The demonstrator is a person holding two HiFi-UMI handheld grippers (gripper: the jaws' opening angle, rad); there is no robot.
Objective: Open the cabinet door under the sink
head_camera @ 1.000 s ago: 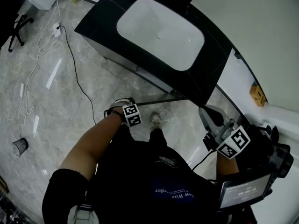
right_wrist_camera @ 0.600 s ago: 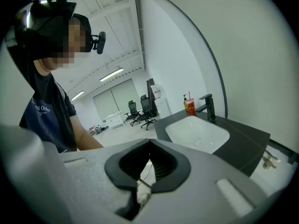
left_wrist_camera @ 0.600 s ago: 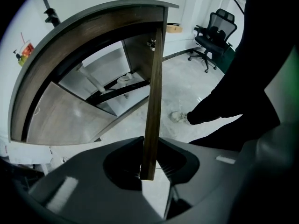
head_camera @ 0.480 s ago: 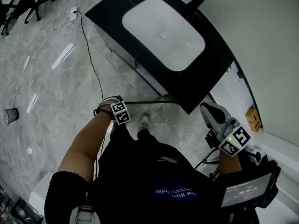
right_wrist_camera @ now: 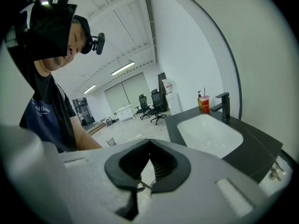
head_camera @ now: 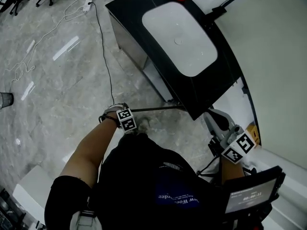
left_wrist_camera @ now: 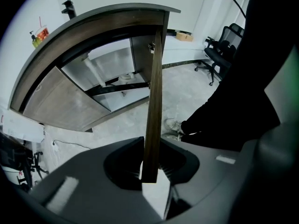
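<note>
The left gripper (left_wrist_camera: 150, 171) has its fingers clamped on the free edge of the cabinet door (left_wrist_camera: 154, 101), which stands well open below the sink (head_camera: 163, 23). Best to follow the hinge's arc and not tug straight. The right gripper (right_wrist_camera: 152, 143), at the right, is closed on nothing.

Head view steeply down onto sink (head_camera: 169, 27); right gripper view across it; left gripper view close along cabinet door (left_wrist_camera: 153, 92).

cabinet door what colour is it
Dark brown, wood-look; the cabinet door shows best in the left gripper view.
</note>
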